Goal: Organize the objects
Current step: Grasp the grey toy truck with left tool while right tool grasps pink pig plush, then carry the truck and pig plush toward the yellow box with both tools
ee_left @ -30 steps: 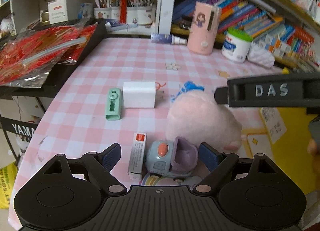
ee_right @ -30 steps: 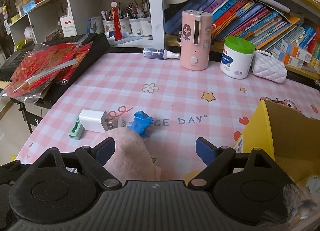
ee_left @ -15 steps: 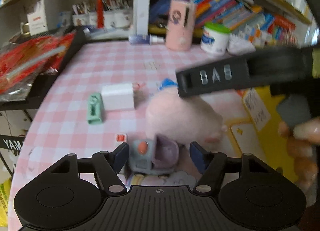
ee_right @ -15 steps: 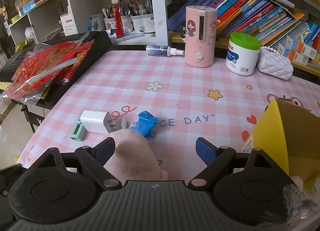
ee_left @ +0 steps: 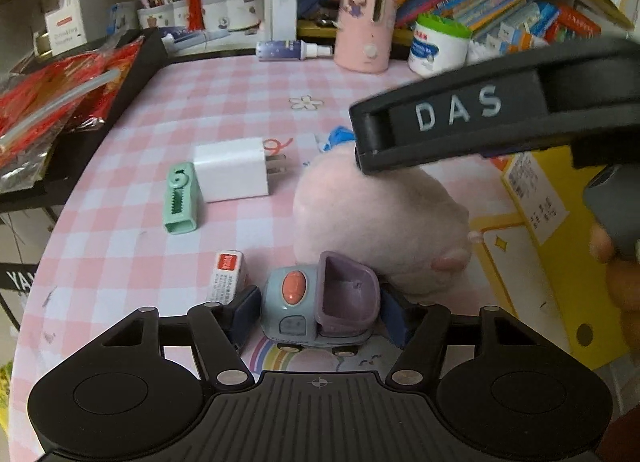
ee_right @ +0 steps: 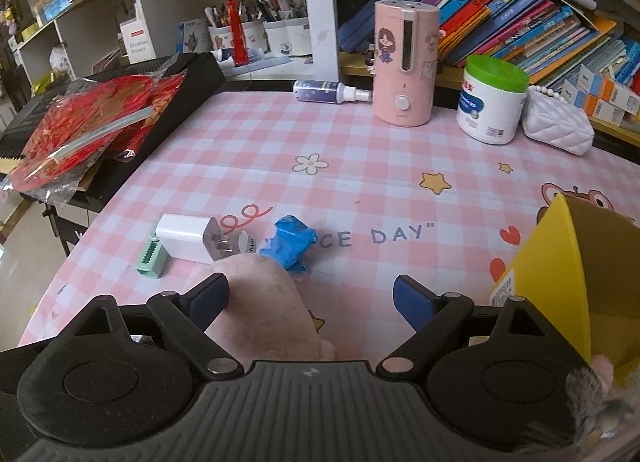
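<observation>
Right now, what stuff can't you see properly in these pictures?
- Pink plush toy: in the left wrist view the right gripper's black finger covers its top; in the right wrist view that gripper's body hides its lower part.
- Yellow box: cut by the right edge, so its contents stay unseen.
- Toy truck: its wheels sit behind the left gripper.
- Small red-and-white box: print too small.

Fuzzy cloth plush (ee_left: 380, 214), glossy plastic toy truck (ee_left: 320, 310)

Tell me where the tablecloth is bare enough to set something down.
Widest bare patch: mid-table, between the pink humidifier and the blue crumpled piece, out to the star print. Crowded: the near edge, with charger, pink plush, toy truck and yellow box.
</observation>
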{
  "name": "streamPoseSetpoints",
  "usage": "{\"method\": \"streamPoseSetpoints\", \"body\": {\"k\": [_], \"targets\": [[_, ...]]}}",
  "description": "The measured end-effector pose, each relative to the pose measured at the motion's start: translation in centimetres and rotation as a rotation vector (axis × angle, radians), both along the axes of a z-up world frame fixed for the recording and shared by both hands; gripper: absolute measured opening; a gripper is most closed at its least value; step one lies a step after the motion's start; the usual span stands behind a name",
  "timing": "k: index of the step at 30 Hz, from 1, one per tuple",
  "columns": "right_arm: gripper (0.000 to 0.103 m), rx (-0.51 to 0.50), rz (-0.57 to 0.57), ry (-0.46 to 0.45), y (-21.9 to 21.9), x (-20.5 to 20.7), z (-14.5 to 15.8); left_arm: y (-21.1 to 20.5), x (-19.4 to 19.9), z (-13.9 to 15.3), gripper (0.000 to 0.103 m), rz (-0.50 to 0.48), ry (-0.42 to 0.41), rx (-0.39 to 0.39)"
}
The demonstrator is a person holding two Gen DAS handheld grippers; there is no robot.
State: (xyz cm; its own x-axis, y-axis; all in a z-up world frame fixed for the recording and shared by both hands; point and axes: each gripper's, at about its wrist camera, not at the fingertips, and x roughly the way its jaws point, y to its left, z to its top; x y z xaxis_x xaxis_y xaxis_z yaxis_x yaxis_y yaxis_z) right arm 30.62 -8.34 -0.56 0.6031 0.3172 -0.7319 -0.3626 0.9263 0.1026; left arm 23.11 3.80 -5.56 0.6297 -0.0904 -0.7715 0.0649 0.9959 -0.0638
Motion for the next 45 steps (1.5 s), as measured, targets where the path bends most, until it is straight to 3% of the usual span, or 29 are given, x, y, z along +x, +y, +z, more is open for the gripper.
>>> {"method": "streamPoseSetpoints", "body": {"k": [6, 12, 15, 16, 19, 32, 38, 45], "targets": [[0.094, 0.022, 0.084, 0.022, 1.7, 0.0, -0.2, 0.7, -0.9, 0.6, 0.064, -0.001, 0.003, -0.043], [0.093, -0.050, 0.142, 0.094, 3.9, 0.4, -2.4, 1.3, -1.9, 0.4, 0.064, -0.003, 0.025, -0.055], [0.084, -0.061, 0.138, 0.150, 4.0, 0.7, -3.6, 1.5, -2.3, 0.4, 0.064, 0.002, 0.028, -0.058], [0.077, -0.053, 0.141, 0.146, 3.9, 0.5, -3.6, 1.6, -2.3, 0.4, 0.064, 0.004, 0.029, -0.060], [0.069, -0.044, 0.133, 0.119, 3.6, 0.0, -3.2, 1.8, -2.6, 0.7, 0.064, 0.006, 0.021, -0.068], [0.069, 0.077, -0.049, -0.106, -1.3, -5.6, 2.8, 2.8, -7.3, 3.8, 0.064, 0.054, -0.089, -0.098], [0.069, 0.054, -0.069, -0.114, -2.3, -9.4, 3.3, 4.1, -10.0, 4.8, 0.064, 0.098, -0.119, -0.106], [0.069, 0.023, -0.070, -0.102, -2.3, -14.1, 3.0, 4.7, -14.0, 5.1, 0.064, 0.085, -0.121, -0.119]]}}
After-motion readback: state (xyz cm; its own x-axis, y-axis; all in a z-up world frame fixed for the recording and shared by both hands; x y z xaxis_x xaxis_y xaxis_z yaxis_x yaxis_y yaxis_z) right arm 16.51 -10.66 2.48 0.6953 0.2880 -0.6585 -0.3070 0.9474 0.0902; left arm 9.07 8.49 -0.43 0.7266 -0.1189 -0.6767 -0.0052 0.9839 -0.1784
